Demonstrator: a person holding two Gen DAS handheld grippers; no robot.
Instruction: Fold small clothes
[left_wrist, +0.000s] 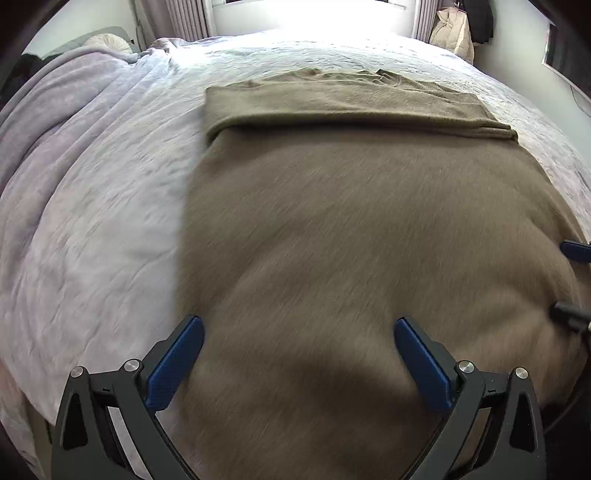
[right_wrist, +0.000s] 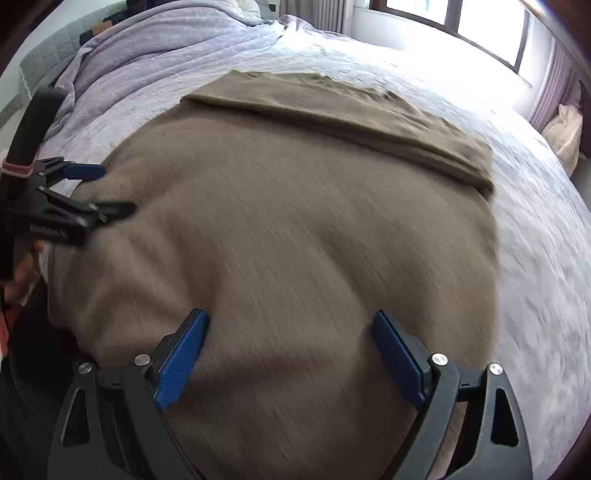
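blur: near part of brown garment (left_wrist: 332, 240) smeared, weave unreadable | cut off: garment's near hem below both frames' edges; right gripper (left_wrist: 574, 284) only as finger ends at left view's right edge | washed out: window (right_wrist: 461, 26) glare | hidden: bedspread (right_wrist: 535, 221) under garment

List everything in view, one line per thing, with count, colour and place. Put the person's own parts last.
garment: one, olive-brown, flat on the bed, far part folded over.
bedcover: one, pale lilac, under the garment.
blanket: one, lilac, bunched at the head end.
round cushion: one, cream, behind the blanket.
curtains: pinkish-grey, beside the window.
window: one, bright, beyond the bed.
left gripper: one, black with blue pads, open above the garment.
right gripper: one, black with blue pads, open above the garment.
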